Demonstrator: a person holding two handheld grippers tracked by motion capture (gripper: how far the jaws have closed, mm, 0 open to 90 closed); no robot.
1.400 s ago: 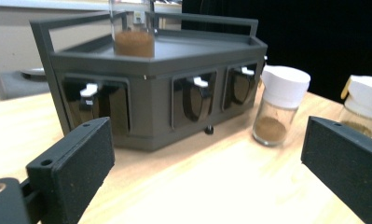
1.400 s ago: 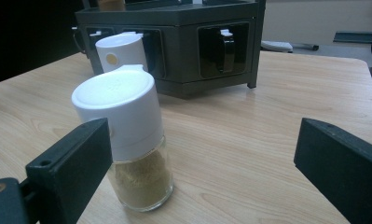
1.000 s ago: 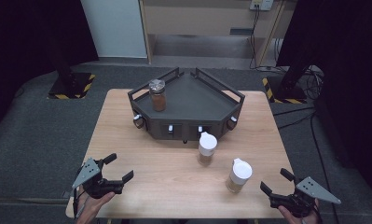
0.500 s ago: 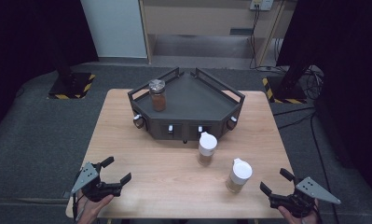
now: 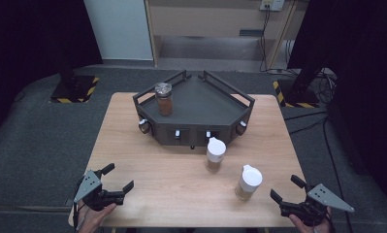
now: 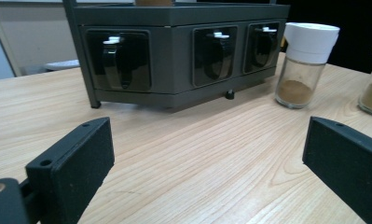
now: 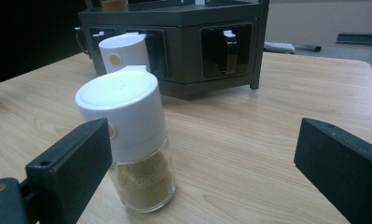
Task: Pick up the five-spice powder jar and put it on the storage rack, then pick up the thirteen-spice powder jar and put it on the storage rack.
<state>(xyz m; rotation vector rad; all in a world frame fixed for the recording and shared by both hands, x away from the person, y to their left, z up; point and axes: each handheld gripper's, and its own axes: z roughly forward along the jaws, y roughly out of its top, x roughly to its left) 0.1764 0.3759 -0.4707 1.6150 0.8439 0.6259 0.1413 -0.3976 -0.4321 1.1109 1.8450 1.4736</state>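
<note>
Left gripper [image 5: 117,180] drew back; 2 white-capped jars [image 5: 248,182], 1 rack [image 5: 196,109].

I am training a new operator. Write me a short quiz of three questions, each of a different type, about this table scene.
1. True or false: the right gripper is shut on a jar.
2. How many white-capped jars stand on the bare table?
3. The metal-lidded jar stands: A) on the rack, B) on the table, C) between the left gripper's fingers.

Key
1. False: both grippers are open and hold nothing.
2. Two: the far white-capped jar and the near white-capped jar.
3. A.
</note>
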